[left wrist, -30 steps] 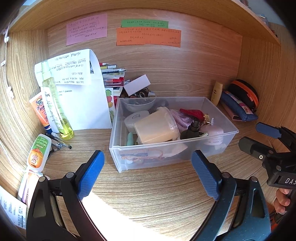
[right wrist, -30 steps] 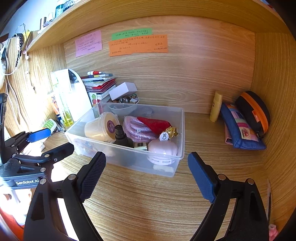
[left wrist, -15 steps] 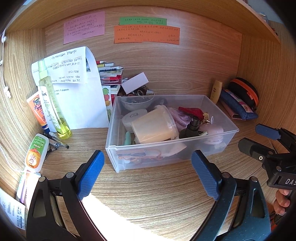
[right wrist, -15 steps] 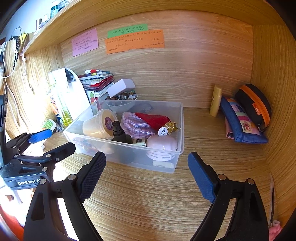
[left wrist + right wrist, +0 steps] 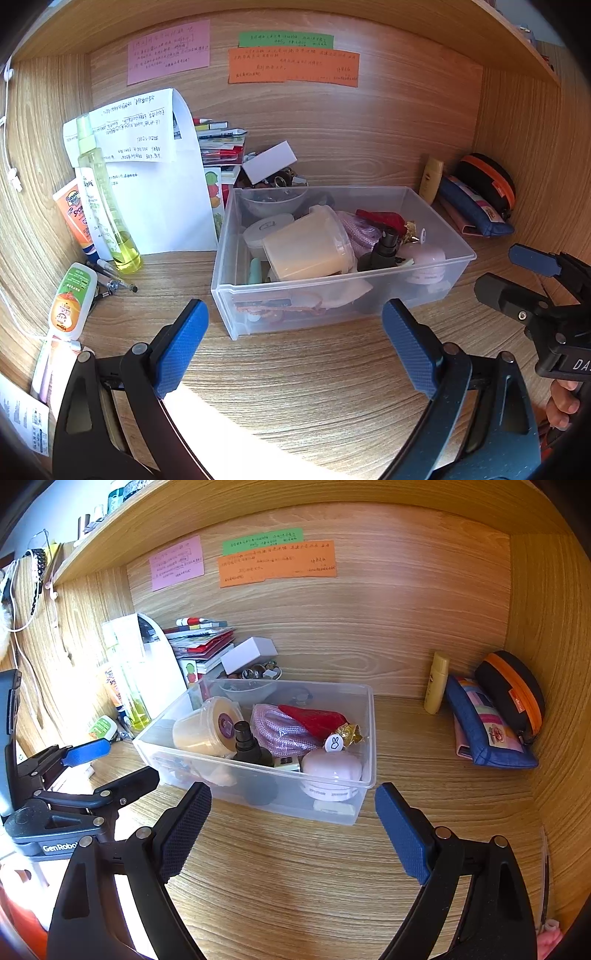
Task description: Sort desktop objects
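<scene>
Two grippers, both with jaws spread wide and holding nothing, hovering over the wood-grain table [image 5: 314, 384] in front of a clear plastic bin [image 5: 436, 221]. Left gripper [image 5: 295, 343] and right gripper [image 5: 291, 823] have the same black frames and textured blue pads.

The bin sits mid-table, rectangular, see-through walls, packed with stuff: a cream-coloured tub with lid [image 5: 306, 247] lying on its side, coiled purple rope [image 5: 280, 731], something red [image 5: 314, 716], a black pump-top bottle [image 5: 249, 746] and a rounded pink thing [image 5: 332, 766].

Left wrist view gives the left corner best: tall yellow-green spray bottle [image 5: 107, 206] standing in front of white paper sheets [image 5: 162, 192], an orange sunscreen tube [image 5: 75, 218] and a small green-and-white tube [image 5: 70, 302] lying flat. Right wrist view shows the right wall more clearly: blue fabric pencil case [image 5: 484, 731], black pouch with an orange zipper [image 5: 513, 690] and a small yellow bottle [image 5: 436, 683] standing upright.
</scene>
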### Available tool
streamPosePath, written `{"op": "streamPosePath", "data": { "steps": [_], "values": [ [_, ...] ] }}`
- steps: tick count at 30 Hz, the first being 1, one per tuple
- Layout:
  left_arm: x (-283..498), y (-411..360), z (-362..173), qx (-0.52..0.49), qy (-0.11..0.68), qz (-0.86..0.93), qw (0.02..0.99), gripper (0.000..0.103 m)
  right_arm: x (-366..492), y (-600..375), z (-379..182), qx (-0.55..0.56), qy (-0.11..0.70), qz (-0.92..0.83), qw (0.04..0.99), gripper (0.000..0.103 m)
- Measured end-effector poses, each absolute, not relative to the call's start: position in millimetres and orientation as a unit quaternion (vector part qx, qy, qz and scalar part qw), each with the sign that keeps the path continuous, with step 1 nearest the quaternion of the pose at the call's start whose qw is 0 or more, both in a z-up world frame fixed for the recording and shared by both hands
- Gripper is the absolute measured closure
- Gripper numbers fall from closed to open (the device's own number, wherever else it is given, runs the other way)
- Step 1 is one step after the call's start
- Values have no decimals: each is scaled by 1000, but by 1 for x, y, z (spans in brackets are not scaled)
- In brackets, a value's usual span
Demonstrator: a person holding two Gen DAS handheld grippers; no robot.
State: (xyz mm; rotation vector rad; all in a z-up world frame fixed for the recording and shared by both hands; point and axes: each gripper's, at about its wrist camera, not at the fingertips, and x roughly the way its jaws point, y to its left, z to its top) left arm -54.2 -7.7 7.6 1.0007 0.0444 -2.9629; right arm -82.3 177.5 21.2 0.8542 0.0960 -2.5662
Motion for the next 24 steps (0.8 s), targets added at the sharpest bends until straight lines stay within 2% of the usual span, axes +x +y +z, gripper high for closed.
{"op": "streamPosePath", "data": {
  "steps": [24],
  "values": [
    [-54,-5,15,320,23,-947,-13,6,-79,179,27,300,32,-926,227,14]
  ]
}}
